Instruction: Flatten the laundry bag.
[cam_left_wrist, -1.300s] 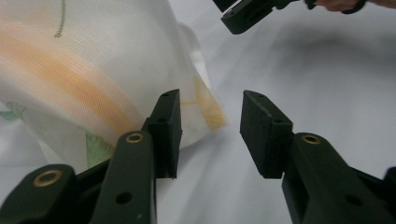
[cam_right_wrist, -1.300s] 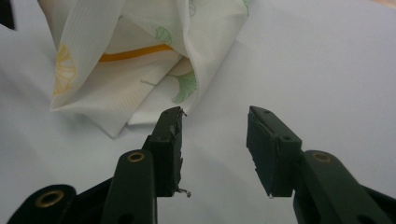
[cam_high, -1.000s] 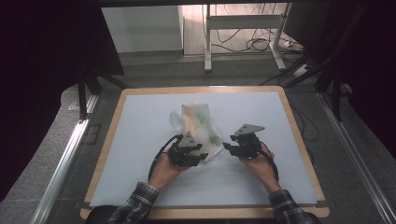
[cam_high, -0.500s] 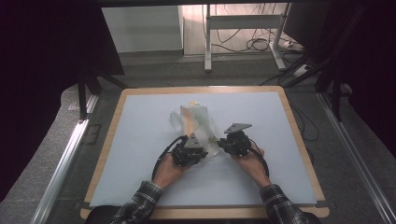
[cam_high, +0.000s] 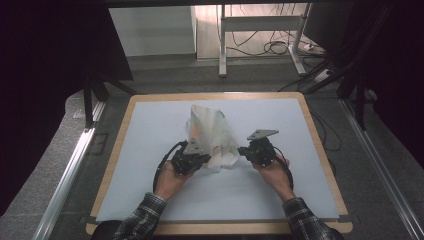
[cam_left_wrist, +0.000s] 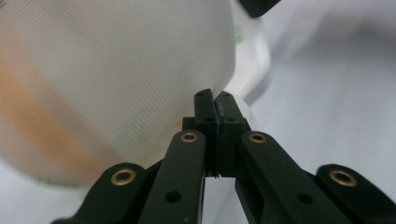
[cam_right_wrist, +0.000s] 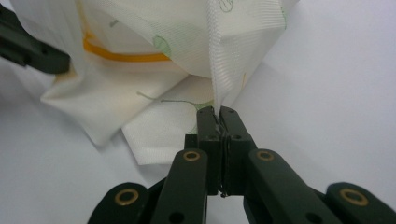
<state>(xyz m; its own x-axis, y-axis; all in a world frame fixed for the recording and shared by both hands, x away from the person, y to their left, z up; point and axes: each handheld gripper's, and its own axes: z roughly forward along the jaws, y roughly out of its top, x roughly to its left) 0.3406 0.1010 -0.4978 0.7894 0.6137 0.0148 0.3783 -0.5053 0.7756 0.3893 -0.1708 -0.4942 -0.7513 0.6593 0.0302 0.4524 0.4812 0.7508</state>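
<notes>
A crumpled white cloth (cam_high: 211, 134) with orange and green print lies bunched on the pale blue mat (cam_high: 150, 135), rising in a peak toward the far side. My left gripper (cam_high: 200, 159) is at its near left corner, and its jaws have just closed: they are shut on the cloth's edge (cam_left_wrist: 219, 70). My right gripper (cam_high: 243, 151) is at the near right corner, its jaws also just closed on a thin fold of the cloth (cam_right_wrist: 219, 84). In the right gripper view the cloth (cam_right_wrist: 163, 60) lifts from the mat, and the other gripper's black jaw (cam_right_wrist: 28, 46) shows at upper left.
The mat lies on a wooden-edged table (cam_high: 320, 150). Beyond the far edge are a white stand's legs (cam_high: 222, 45) and cables (cam_high: 280, 47) on the floor. A metal rail (cam_high: 70, 170) runs along the table's left side.
Both grippers have moved in toward the cloth's near corners and shut on its edges. The cloth now stands bunched higher between them.
</notes>
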